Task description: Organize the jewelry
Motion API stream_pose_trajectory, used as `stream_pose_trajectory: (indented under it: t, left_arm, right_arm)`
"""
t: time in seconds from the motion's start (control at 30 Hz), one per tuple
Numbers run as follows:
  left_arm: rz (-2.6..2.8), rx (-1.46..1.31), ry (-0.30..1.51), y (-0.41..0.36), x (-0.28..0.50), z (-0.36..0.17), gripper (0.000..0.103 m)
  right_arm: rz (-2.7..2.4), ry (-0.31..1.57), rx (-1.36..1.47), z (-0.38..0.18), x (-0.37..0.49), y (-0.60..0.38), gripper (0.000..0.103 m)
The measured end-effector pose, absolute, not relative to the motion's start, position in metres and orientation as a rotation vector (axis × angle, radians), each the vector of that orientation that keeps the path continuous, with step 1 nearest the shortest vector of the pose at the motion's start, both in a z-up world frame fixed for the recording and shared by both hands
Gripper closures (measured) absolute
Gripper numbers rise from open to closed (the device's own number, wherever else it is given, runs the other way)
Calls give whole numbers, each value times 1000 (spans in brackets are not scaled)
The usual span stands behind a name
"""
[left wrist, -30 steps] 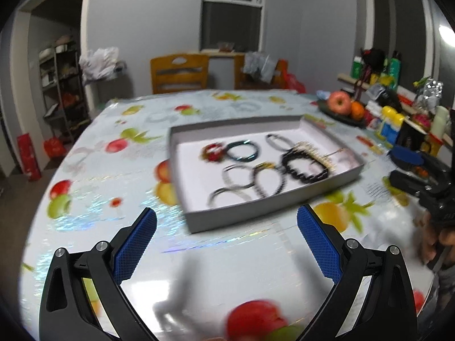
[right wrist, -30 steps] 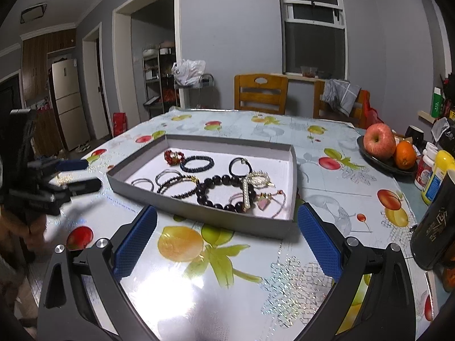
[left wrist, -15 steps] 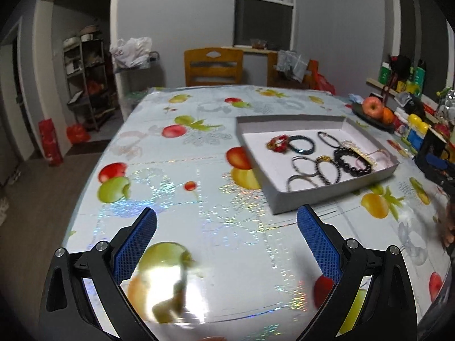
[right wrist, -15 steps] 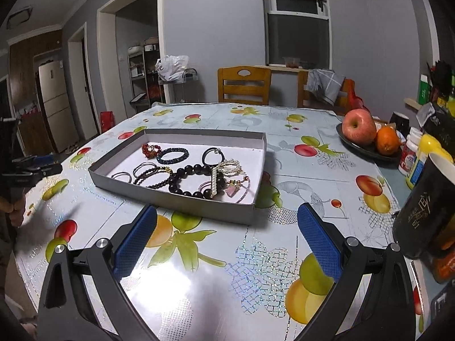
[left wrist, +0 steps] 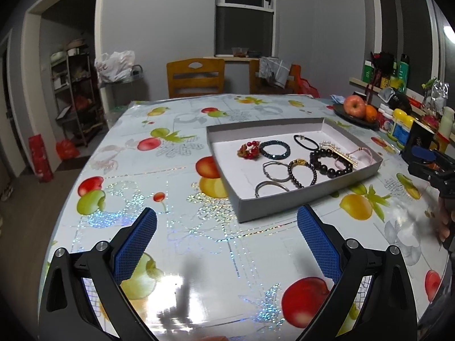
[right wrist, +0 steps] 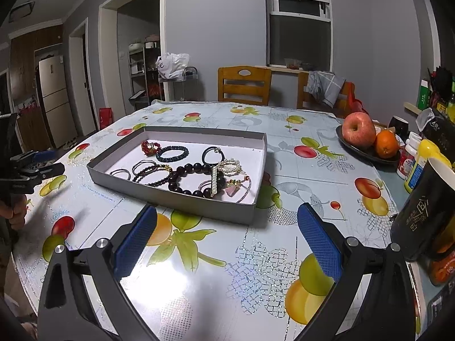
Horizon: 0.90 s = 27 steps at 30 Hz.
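left gripper (left wrist: 226, 227) wide, empty | right gripper (right wrist: 227, 224) wide, empty | tray (right wrist: 176, 194) near wall hides jewelry edges

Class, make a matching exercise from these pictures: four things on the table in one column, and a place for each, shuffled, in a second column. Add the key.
1. red bead cluster
2. apple
3. pearl bar clip
4. black cup

A. on the dark plate, beside the orange
B. far left end of the grey tray
C. table's right edge, outside the tray
D. lying across the large dark bead bracelet

Pairs: 1-B, 2-A, 3-D, 4-C
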<state>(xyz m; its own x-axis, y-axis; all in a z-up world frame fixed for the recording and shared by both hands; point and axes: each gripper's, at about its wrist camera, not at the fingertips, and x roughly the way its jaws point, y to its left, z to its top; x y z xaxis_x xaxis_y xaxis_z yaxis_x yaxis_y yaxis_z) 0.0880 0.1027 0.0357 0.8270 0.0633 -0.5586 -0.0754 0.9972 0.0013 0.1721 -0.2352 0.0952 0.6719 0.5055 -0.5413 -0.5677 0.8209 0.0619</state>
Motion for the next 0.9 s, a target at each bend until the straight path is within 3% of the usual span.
stream_pose_trajectory:
  t: [0.9]
  left_arm:
    - [25,20,561,83,87,38,5]
  right_arm:
    - [628,568,-128,96,167,-225,6]
